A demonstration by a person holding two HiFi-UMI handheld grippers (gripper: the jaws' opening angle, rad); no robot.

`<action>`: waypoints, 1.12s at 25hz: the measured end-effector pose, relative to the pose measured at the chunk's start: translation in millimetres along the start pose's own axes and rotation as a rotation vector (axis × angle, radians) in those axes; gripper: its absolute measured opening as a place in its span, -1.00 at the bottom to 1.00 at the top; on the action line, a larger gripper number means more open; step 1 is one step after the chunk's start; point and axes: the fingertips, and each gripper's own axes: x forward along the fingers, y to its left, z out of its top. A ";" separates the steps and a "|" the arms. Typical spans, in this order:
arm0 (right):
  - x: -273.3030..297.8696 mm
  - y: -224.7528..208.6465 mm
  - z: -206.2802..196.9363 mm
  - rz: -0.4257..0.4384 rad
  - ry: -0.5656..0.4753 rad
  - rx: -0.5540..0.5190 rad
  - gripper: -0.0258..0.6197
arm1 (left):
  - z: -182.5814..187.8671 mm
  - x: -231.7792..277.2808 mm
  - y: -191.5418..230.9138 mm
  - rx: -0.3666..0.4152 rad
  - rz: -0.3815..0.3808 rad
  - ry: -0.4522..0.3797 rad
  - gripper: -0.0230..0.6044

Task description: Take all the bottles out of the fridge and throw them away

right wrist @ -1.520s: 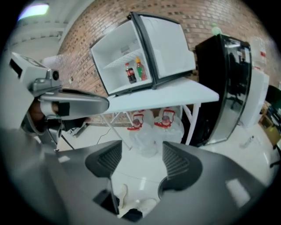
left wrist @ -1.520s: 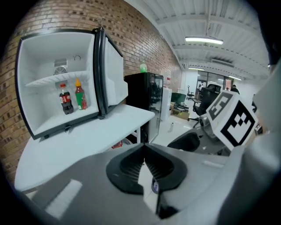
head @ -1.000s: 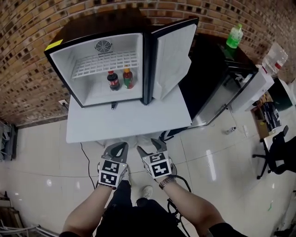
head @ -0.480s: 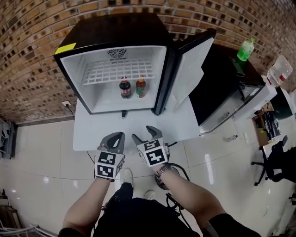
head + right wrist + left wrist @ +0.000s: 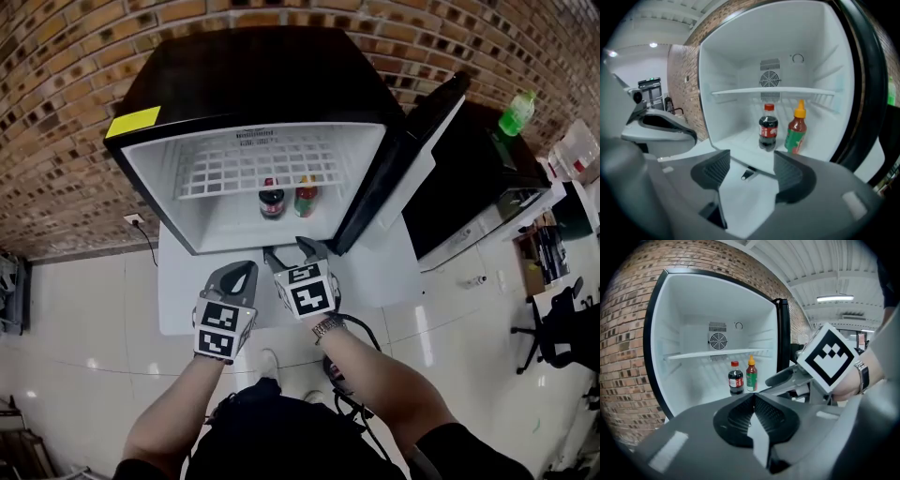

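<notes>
The red-capped dark cola bottle [image 5: 768,129] and the yellow-capped, green-labelled red bottle [image 5: 797,130], perhaps sauce, stand together inside the open black mini fridge [image 5: 161,180]. I've stepped closer: my right gripper [image 5: 292,253], spread and empty, nears them for a first grab; my left gripper [image 5: 242,274] is clenched on nothing.

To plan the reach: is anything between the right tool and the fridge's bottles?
Nothing visible. The black door stands open; the right tool faces the dark red-capped cola bottle and yellow-capped red sauce bottle.
</notes>
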 end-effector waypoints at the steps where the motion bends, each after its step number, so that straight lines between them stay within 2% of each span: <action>1: 7.5 -0.9 4.7 -0.005 0.002 0.006 -0.02 | 0.6 3.1 4.8 0.002 -0.008 0.000 -0.91; 11: 75.9 -31.4 21.2 -0.103 0.040 0.054 -0.02 | -0.5 29.5 37.5 0.024 -0.073 0.026 -0.91; 19: 116.2 -42.8 32.5 -0.132 0.054 0.069 0.03 | -6.8 42.5 60.7 0.009 -0.081 0.045 -0.91; 28: 137.2 -53.9 30.8 -0.149 0.067 0.063 0.04 | -8.3 50.1 70.4 0.009 -0.085 0.054 -0.91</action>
